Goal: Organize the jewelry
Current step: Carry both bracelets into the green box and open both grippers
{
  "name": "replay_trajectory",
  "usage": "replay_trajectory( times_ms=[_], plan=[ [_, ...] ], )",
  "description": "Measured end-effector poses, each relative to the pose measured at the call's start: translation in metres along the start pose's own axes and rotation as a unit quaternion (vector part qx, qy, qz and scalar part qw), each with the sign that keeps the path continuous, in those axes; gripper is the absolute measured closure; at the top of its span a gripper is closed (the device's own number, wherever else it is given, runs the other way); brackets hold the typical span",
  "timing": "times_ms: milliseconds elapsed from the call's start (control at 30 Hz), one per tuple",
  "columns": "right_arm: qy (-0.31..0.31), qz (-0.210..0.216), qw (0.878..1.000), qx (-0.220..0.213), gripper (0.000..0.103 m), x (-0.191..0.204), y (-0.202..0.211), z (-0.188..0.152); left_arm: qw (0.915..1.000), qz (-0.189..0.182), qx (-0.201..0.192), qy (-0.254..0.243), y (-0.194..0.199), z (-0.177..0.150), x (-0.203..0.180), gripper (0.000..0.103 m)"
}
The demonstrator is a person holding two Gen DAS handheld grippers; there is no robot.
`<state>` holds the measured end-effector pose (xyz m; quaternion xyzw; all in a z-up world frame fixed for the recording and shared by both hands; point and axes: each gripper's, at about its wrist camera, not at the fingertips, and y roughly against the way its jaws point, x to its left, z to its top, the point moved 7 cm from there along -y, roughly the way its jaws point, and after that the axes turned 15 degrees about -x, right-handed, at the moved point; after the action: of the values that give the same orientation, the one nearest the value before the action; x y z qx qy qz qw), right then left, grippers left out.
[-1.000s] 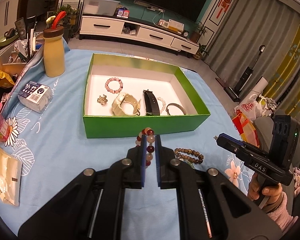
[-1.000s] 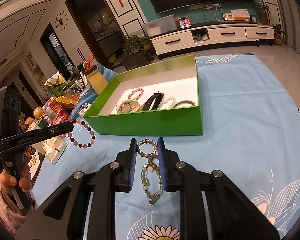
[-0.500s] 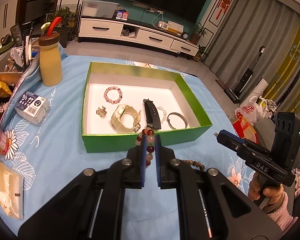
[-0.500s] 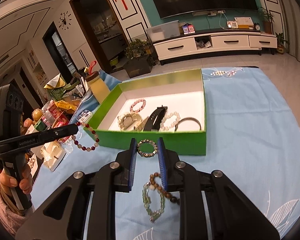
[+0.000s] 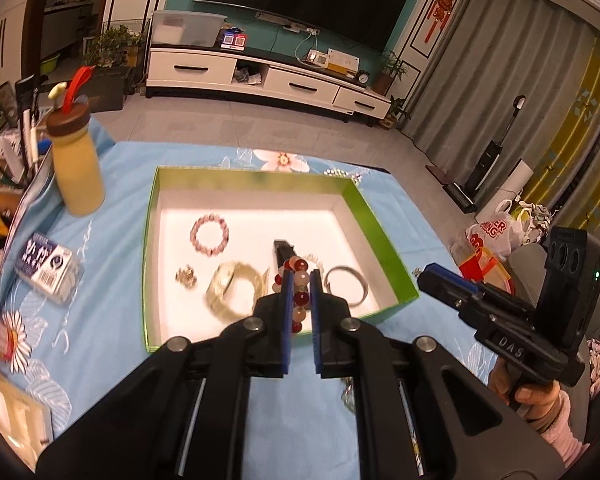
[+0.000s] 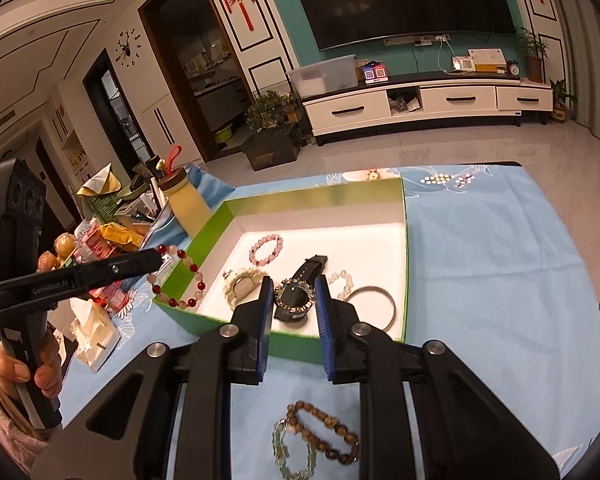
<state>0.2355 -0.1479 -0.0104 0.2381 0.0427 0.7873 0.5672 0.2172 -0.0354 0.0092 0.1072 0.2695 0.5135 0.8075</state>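
My left gripper [image 5: 299, 280] is shut on a red-and-white bead bracelet [image 5: 297, 292] and holds it over the near wall of the green box [image 5: 148, 240]; the bracelet also hangs from it in the right wrist view [image 6: 180, 276]. My right gripper [image 6: 293, 292] is shut on a small dark beaded bracelet [image 6: 294, 298] above the box's near edge [image 6: 292, 344]. Inside the box lie a pink bead bracelet [image 5: 209, 231], a cream watch [image 5: 236, 286], a black band [image 6: 310, 270], a silver bangle [image 6: 374, 306] and a small charm [image 5: 186, 276].
A brown bead bracelet [image 6: 326, 432] and a green one [image 6: 290, 456] lie on the blue cloth near me. A yellow bottle [image 5: 74, 160] and a small packet [image 5: 46, 268] stand left of the box, with snack clutter [image 6: 100, 244] beyond.
Both grippers have risen and moved forward with their bracelets, from above the cloth in front of the box to over its near edge.
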Motion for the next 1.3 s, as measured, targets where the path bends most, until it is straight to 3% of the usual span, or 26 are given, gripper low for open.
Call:
replay_trajectory(
  times_ms=[367, 867, 1300],
  plan=[
    [-0.002, -0.011, 1.000, 0.005, 0.082, -0.010, -0.029, 0.010, 0.9999, 0.007, 0.012, -0.001, -0.045, 0.020, 0.007, 0.095],
    [-0.032, -0.043, 0.997, 0.057, 0.082, -0.034, -0.083, 0.010, 0.9975, 0.038, 0.059, -0.012, -0.118, 0.016, 0.017, 0.095],
    [-0.028, -0.068, 0.992, 0.098, 0.082, -0.046, -0.109, 0.007, 0.9935, 0.054, 0.100, 0.003, -0.151, 0.004, 0.032, 0.095]
  ],
)
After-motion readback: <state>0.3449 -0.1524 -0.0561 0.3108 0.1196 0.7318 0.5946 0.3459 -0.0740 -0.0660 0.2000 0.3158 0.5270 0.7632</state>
